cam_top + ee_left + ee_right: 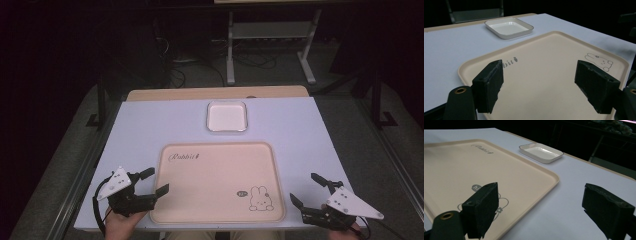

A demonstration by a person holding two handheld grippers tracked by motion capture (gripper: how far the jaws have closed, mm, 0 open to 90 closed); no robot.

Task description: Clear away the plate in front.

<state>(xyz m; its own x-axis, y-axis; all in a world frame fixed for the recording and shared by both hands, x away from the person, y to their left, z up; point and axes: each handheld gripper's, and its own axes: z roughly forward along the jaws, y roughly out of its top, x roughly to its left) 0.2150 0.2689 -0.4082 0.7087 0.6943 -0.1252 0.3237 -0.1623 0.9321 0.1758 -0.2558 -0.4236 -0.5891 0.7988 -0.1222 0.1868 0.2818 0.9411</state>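
Observation:
A cream tray with a rabbit drawing lies at the near middle of the white table; it is bare. Behind it sits a small white square dish, also with nothing in it. My left gripper hovers at the tray's near left corner, jaws wide open with nothing between them; in the left gripper view the tray spreads out between the two pads and the dish lies beyond. My right gripper stands open just right of the tray's near right corner, over the tabletop; its view shows the tray and the dish.
The white table top ends close to both hands at the near edge. A wooden strip runs along the far edge. Beyond it stand a metal frame's legs and cables on a dark floor.

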